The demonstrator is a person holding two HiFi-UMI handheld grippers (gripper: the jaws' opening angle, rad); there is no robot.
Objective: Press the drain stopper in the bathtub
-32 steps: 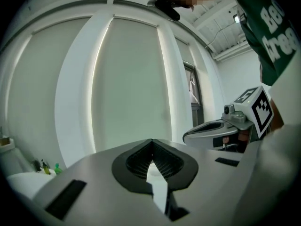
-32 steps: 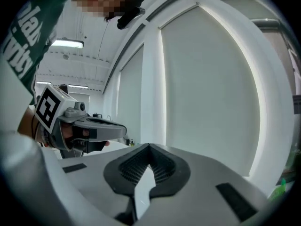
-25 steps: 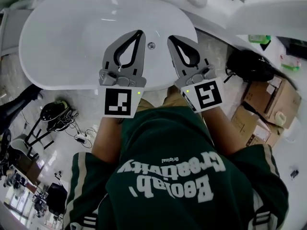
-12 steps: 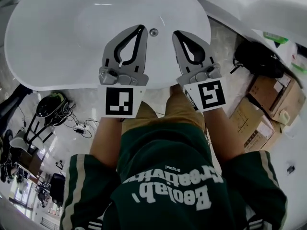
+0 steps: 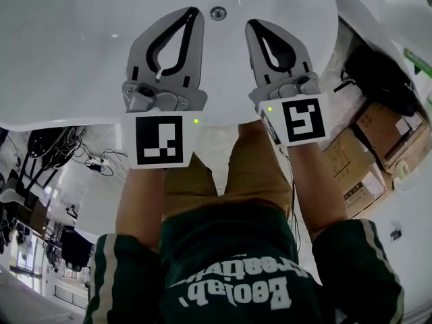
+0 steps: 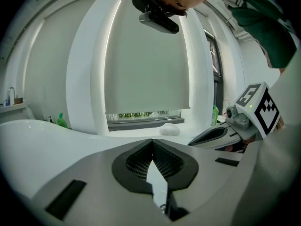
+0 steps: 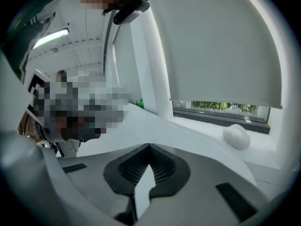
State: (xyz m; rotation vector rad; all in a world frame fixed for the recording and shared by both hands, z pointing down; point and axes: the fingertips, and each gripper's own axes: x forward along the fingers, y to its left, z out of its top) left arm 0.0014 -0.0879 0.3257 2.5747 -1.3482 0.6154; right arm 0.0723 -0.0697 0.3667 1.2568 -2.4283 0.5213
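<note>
The white bathtub (image 5: 81, 52) fills the top of the head view. Its round metal drain stopper (image 5: 217, 13) lies on the tub floor, between and just beyond the two gripper tips. My left gripper (image 5: 194, 11) is shut and hangs over the tub, left of the stopper. To the stopper's right, my right gripper (image 5: 252, 24) is also shut. Neither touches the stopper as far as I can tell. In the left gripper view the left gripper (image 6: 152, 141) has its jaws together with nothing between them, and the right gripper (image 6: 221, 133) shows at the right. The right gripper (image 7: 149, 146) in its own view is likewise empty.
Cardboard boxes (image 5: 381, 137) and a black bag (image 5: 378, 79) sit on the floor right of the tub. Cables (image 5: 94, 166) lie on the floor at the left. A window sill behind the tub holds a white lump (image 6: 169, 129) and green bottles (image 6: 215, 115).
The person has leaned further over the tub and both grippers have moved forward. The stopper now sits between the two gripper tips. Both grippers stayed shut.
</note>
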